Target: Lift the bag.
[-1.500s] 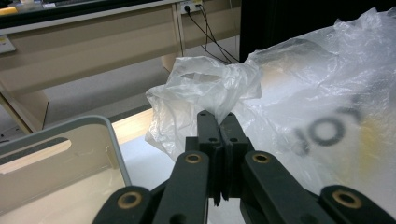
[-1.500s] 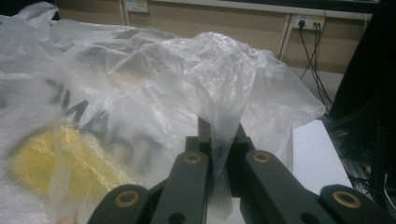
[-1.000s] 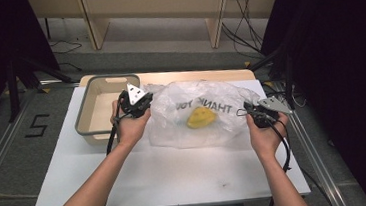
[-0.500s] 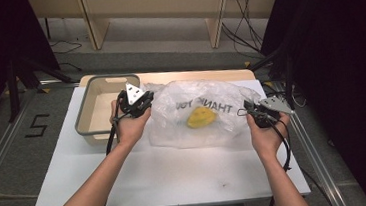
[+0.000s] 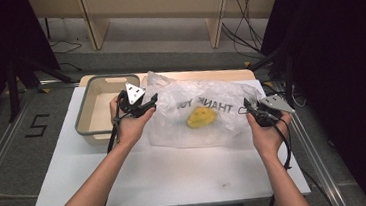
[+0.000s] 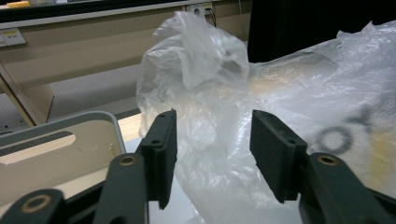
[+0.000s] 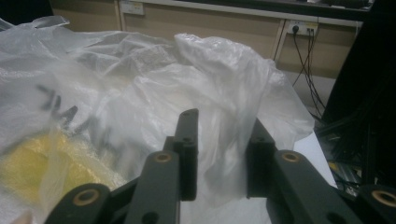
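So we're at a release step: both grippers sit at opposite ends of the plastic bag (image 5: 199, 114), which lies flat on the white table (image 5: 177, 174) with a yellow thing (image 5: 201, 116) inside. Our left gripper (image 5: 147, 104) is at the bag's left corner, jaws spread and just been opening; in the left gripper view the film (image 6: 210, 140) stands loose between the pads, not pinched. Our right gripper (image 5: 246, 108) is at the right corner, jaws parted less wide, also just been opening; in the right gripper view a fold of bag (image 7: 219, 135) sits in the gap, pads not clamping as far as we can tell.

Next move, we judge: back both hands off without snagging the film, or re-pinch the corners cleanly if the bag needs lifting.

Room: the grey bin (image 5: 85, 111) is just beside the left hand, so little slack leftward. Right hand is near the table's right edge. Near half of the table is bare, good room to pull back.
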`<state>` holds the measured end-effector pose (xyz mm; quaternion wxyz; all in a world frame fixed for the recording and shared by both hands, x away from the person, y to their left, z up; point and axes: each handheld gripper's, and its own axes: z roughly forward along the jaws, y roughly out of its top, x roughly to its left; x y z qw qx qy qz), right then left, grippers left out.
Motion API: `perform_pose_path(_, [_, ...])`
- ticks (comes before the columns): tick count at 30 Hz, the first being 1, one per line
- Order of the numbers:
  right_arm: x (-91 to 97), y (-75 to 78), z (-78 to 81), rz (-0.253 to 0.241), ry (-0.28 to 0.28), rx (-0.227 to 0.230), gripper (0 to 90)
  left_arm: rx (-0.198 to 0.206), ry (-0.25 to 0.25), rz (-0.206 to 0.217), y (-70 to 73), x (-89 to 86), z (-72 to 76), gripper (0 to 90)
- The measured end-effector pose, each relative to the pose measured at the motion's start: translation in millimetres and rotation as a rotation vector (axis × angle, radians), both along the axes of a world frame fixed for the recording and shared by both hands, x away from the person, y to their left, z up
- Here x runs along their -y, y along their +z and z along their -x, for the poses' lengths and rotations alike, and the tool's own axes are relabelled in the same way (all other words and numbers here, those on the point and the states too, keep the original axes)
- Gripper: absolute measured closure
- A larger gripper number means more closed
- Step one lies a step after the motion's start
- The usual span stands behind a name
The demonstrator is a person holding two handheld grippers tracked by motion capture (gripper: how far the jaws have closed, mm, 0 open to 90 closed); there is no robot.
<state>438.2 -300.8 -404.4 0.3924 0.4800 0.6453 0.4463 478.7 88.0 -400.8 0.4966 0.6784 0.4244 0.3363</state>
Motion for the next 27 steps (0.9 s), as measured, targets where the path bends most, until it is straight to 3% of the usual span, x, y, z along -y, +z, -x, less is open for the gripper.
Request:
perform_pose_path(12, [0.5,4.8,2.2,0.021,-0.024,0.060,39.7,-0.003,0.001,-0.003,2.1,1.3,2.9,41.0])
perform_pose_path(20, [6.2,9.3,4.5,0.053,-0.117,0.117,21.9,-0.001,0.002,-0.009,2.3,3.4,3.8,39.6])
perform_pose_path(22, [7.5,10.7,4.9,0.054,-0.133,0.123,18.9,-0.002,0.004,-0.008,2.3,3.2,4.0,39.4])
perform_pose_path(27, [8.5,10.6,5.9,0.044,-0.104,0.110,18.2,-0.003,0.002,-0.008,3.4,1.9,5.2,38.3])
